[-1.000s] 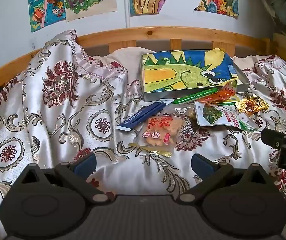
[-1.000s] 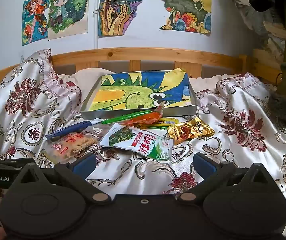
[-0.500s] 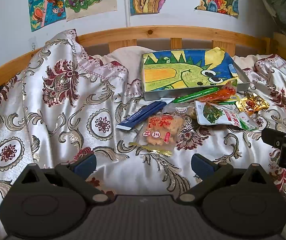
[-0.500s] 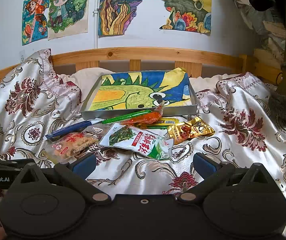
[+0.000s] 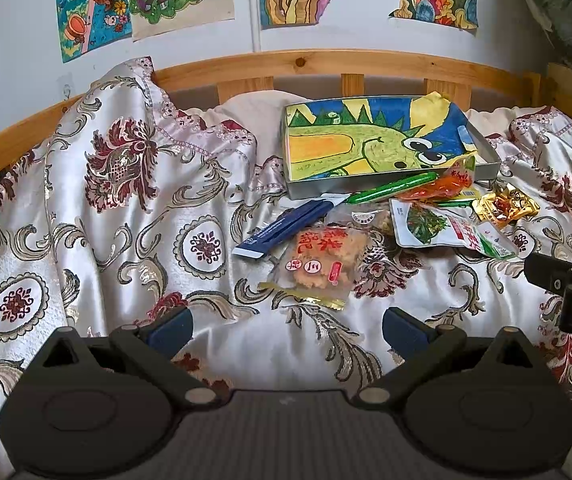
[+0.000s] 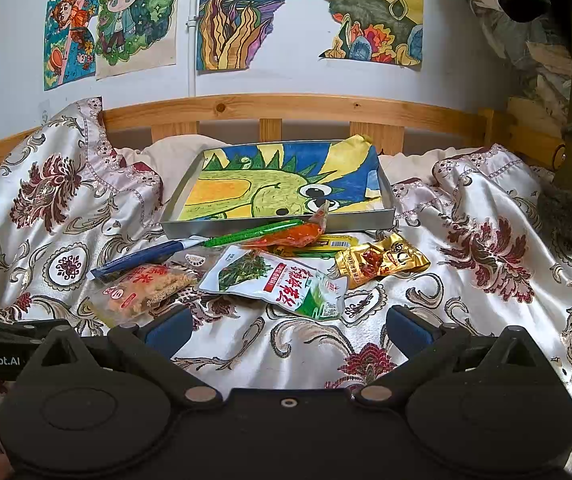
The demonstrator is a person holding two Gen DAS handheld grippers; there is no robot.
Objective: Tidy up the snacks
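You have not put a single snack away yet, as far as these views show: the shallow metal tray [image 6: 389, 213], lined with a dinosaur drawing, holds nothing, and every packet lies loose on the patterned bedspread [image 5: 105, 216] just in front of it. Your left gripper [image 5: 288, 326] hangs wide open with nothing between its fingers, pointed at the clear rice-cracker pack [image 5: 320, 264], which is the nearest item to it. Your right gripper [image 6: 288, 326] is likewise spread wide and empty, with the green-and-white vegetable pouch [image 6: 275, 280] lying just ahead of its fingers. Behind those two sit the dark blue stick pack [image 5: 286, 226], the green stick [image 6: 251, 234] and the orange sachet [image 6: 292, 236], which leans against the tray's front wall, a yellow packet [image 6: 332, 245] half hidden under it, and the gold foil packet [image 6: 380, 264] off to the right. So the whole job remains: each packet probably needs lifting over that low front wall and setting down inside. The pouches overlap one another, so you will likely do best taking the top or outermost ones first.
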